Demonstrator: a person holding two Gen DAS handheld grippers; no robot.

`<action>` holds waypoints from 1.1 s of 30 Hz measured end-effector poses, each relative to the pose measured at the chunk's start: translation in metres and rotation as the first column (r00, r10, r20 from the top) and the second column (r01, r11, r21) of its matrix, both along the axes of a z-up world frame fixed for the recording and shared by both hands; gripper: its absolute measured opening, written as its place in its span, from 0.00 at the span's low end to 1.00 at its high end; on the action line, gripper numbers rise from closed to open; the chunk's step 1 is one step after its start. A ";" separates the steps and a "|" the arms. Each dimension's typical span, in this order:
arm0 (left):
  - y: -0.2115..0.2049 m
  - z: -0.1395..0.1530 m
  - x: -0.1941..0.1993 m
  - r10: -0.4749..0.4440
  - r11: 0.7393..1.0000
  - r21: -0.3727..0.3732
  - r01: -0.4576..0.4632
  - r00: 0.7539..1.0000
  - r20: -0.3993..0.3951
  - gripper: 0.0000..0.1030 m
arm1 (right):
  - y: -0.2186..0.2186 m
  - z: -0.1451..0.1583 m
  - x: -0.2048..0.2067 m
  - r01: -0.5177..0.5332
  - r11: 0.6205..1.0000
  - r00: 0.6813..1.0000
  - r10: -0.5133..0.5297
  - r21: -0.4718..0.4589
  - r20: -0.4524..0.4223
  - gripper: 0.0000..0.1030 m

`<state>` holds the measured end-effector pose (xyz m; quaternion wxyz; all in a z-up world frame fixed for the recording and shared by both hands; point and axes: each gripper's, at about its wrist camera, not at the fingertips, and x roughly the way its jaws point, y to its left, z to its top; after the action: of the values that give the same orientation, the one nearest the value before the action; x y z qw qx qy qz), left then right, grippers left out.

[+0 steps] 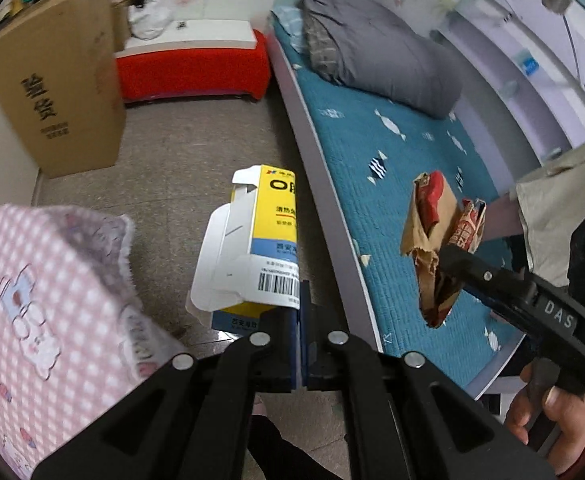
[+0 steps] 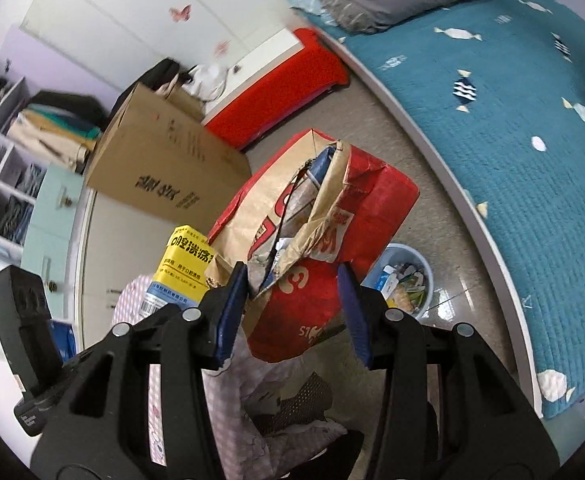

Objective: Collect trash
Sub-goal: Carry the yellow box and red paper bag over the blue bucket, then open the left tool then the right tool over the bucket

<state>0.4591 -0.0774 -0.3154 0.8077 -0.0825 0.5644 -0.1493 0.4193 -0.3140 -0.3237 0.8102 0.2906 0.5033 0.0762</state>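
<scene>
My left gripper (image 1: pixel 298 316) is shut on a yellow, white and blue medicine box (image 1: pixel 258 240), held upright over the floor beside the bed. The box also shows in the right wrist view (image 2: pixel 182 272). A crumpled red and brown paper bag (image 2: pixel 312 248) sits between the fingers of my right gripper (image 2: pixel 294 308); the jaws stand wide and the bag hangs in the air, so the grip is unclear. In the left wrist view the bag (image 1: pixel 438 240) is at the right gripper's tip above the bed. A blue waste bin (image 2: pixel 406 284) with scraps stands on the floor under the bag.
A bed with a teal quilt (image 1: pixel 392 168) and grey duvet (image 1: pixel 372 48) runs along the right. A tall cardboard box (image 1: pixel 58 80) and a red-covered bench (image 1: pixel 192 66) stand at the far wall. Pink checked pyjama fabric (image 1: pixel 40 300) fills the lower left. Shelves (image 2: pixel 0 152) are at left.
</scene>
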 end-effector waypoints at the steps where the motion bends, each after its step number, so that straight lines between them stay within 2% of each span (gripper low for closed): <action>1: -0.006 -0.001 0.004 -0.013 1.000 0.004 0.013 1.000 -0.001 0.01 | -0.007 -0.001 -0.001 0.011 1.000 1.000 -0.011 0.004 -0.001 0.44; 5: -0.032 -0.002 0.017 -0.035 0.999 0.019 0.036 0.999 -0.020 0.03 | -0.032 -0.003 -0.005 0.050 0.999 0.999 -0.050 0.019 -0.004 0.44; 7: -0.040 -0.005 0.023 -0.032 0.999 0.029 0.033 0.999 -0.037 0.15 | -0.039 -0.003 -0.006 0.062 0.998 0.998 -0.062 0.021 -0.007 0.44; 8: -0.042 -0.007 0.025 -0.026 0.999 0.038 0.028 0.999 -0.045 0.43 | -0.042 -0.004 -0.007 0.067 0.998 0.998 -0.067 0.021 -0.010 0.44; 9: -0.044 -0.008 0.026 -0.011 0.998 0.055 0.013 0.999 -0.042 0.64 | -0.045 -0.005 -0.008 0.070 0.997 0.997 -0.070 0.022 -0.013 0.44; 11: -0.043 -0.007 0.027 0.014 0.997 0.072 -0.013 1.000 -0.023 0.66 | -0.047 -0.007 -0.009 0.074 0.997 0.997 -0.074 0.025 -0.019 0.44; 17: -0.035 -0.005 0.022 0.059 0.993 0.103 -0.056 0.998 -0.031 0.70 | -0.040 -0.015 -0.012 0.051 0.998 0.998 -0.049 0.033 -0.042 0.44; 30: 0.004 0.011 0.003 0.159 0.977 0.141 -0.158 0.987 0.003 0.75 | 0.002 -0.021 -0.007 -0.058 0.997 0.996 0.061 0.048 -0.059 0.44; 33: 0.015 0.013 -0.002 0.193 0.971 0.148 -0.190 0.981 -0.006 0.76 | 0.012 -0.023 -0.004 -0.089 0.994 0.994 0.092 0.057 -0.065 0.36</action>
<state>0.4568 -0.0619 -0.3028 0.8164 -0.0783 0.5715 -0.0281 0.4156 -0.3024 -0.3467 0.7804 0.2916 0.5407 0.1167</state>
